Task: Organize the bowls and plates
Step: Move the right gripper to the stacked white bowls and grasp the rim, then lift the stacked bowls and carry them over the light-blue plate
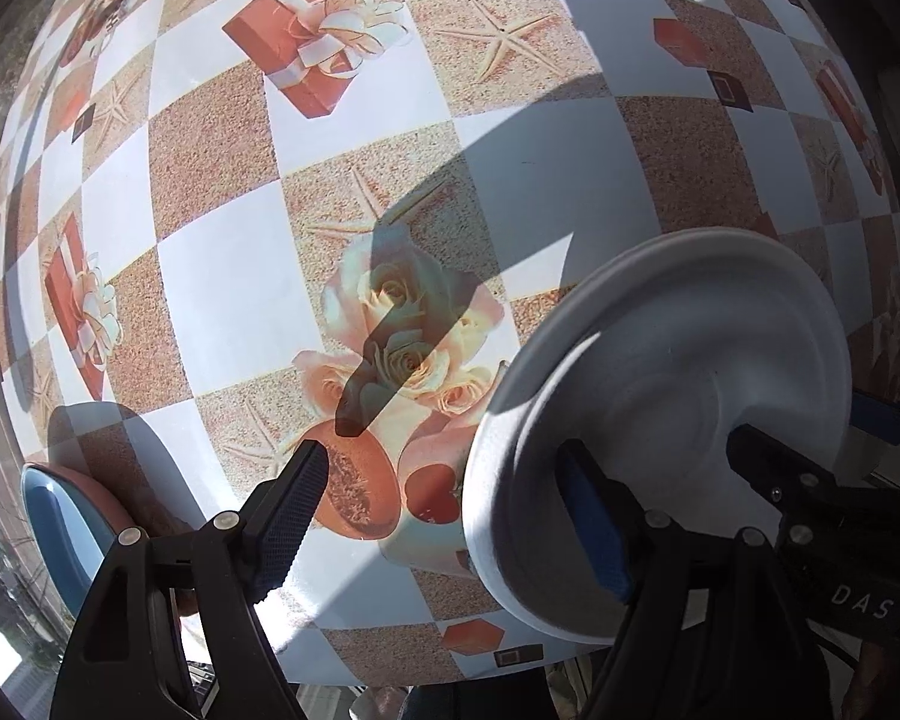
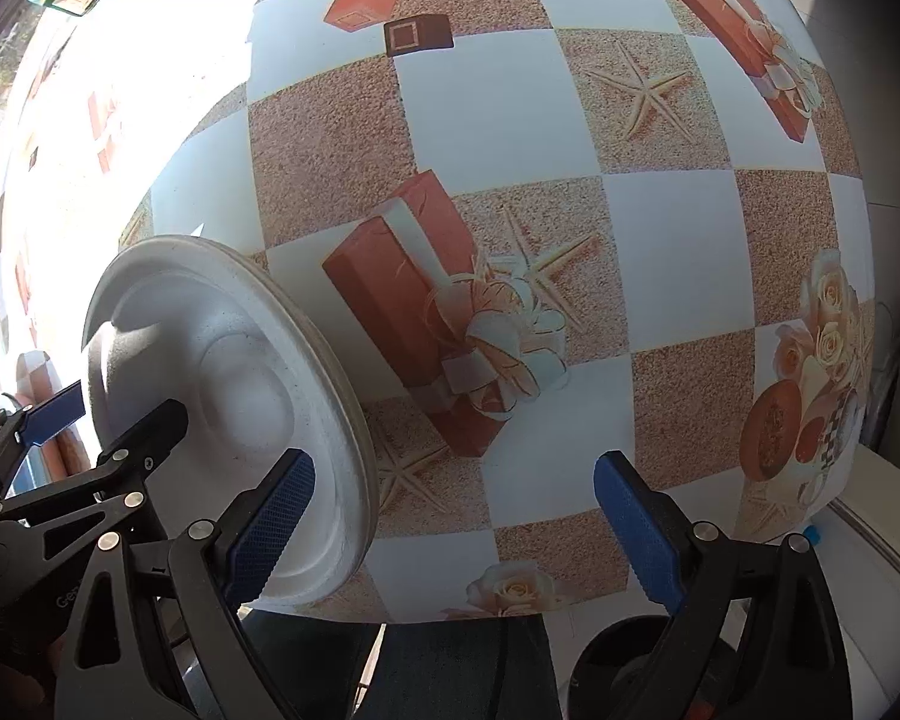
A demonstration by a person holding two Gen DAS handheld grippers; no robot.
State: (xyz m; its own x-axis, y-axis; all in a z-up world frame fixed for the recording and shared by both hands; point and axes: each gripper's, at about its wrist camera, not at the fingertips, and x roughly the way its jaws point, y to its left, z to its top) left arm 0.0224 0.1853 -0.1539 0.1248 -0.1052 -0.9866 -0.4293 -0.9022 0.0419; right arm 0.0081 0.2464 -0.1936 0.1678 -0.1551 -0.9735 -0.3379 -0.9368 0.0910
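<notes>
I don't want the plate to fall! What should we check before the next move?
1. White plate lying flat on the table: not ok, it is tipped up on its edge.
2. Left tool clamped on the plate: not ok, jaws wide apart, only one finger at it.
3. Right tool clamped on the plate: not ok, jaws wide apart.
4. What keeps the plate up: cannot tell.
5. Blue bowl in sight: ok, at the table's near edge.
</notes>
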